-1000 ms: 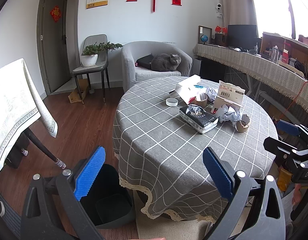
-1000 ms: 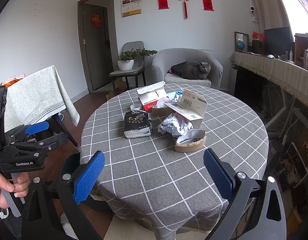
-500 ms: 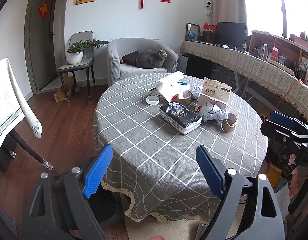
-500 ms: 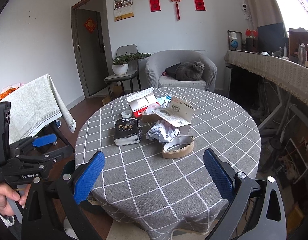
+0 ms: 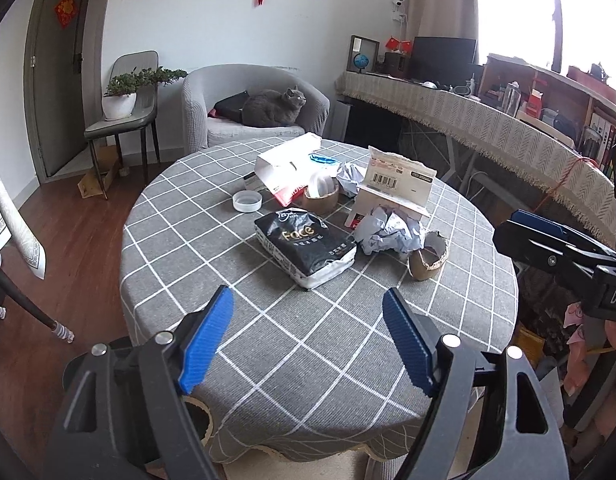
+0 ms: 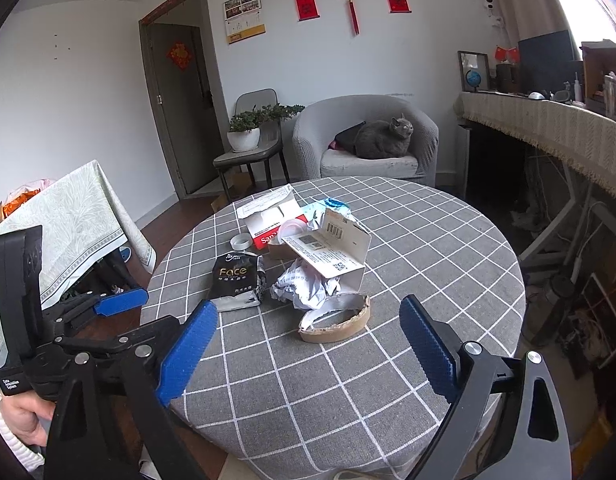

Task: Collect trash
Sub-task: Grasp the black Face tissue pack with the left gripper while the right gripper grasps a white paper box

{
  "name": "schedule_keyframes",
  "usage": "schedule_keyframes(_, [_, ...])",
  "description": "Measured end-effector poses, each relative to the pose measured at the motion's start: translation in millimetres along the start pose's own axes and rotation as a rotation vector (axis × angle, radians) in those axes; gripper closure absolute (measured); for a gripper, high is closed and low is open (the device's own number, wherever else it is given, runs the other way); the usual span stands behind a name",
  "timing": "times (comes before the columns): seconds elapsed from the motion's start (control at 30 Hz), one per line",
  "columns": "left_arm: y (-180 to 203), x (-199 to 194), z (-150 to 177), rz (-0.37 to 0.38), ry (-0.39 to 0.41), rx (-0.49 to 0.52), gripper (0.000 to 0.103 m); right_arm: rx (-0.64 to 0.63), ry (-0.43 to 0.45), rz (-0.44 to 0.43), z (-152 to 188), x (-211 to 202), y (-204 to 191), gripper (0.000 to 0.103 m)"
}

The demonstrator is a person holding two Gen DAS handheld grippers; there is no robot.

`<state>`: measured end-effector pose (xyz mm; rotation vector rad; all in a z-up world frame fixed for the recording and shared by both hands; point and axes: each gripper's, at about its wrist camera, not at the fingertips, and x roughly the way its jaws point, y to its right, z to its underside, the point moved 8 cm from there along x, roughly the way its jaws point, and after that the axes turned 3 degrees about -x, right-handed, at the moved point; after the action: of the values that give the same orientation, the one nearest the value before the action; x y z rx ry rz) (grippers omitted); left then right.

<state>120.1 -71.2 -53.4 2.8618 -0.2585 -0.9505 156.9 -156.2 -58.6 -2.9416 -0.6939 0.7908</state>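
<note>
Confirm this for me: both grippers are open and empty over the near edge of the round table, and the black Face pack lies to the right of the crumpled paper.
One detail is wrong. In the right wrist view the black Face pack lies to the left of the crumpled paper, not the right. The rest holds: left gripper and right gripper are open and empty over the near edge of the round table.

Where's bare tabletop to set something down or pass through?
Free: checked cloth right of the open carton, and the near strip in front of the cardboard ring. Crowded: the centre, from the black Face pack to the crumpled paper.
</note>
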Motion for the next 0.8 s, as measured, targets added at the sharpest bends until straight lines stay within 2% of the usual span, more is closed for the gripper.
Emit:
schedule_keyframes(0.3, [5.8, 37.5, -4.6, -0.023, -0.055, -0.032, 0.024, 0.001, -0.022, -0.033, -10.4, 16.3, 17.5, 0.011])
schedule_keyframes(0.43, [5.8, 52.9, -5.4, -0.057, -0.082, -0.037, 0.024, -0.005, -0.044, -0.049, -12.3, 26.5, 23.3, 0.016])
schedule_keyframes(0.67, [6.4, 74.5, -10.7, -0.12, -0.11, -0.034, 0.024, -0.001, -0.073, -0.086, -15.8, 43.1, 33.7, 0.017])
schedule_keyframes(0.8, [1.9, 76.8, -14.5, -0.13, -0.133, -0.058, 0.024, 0.009, -0.089, -0.101, -17.7, 53.2, 41.5, 0.025])
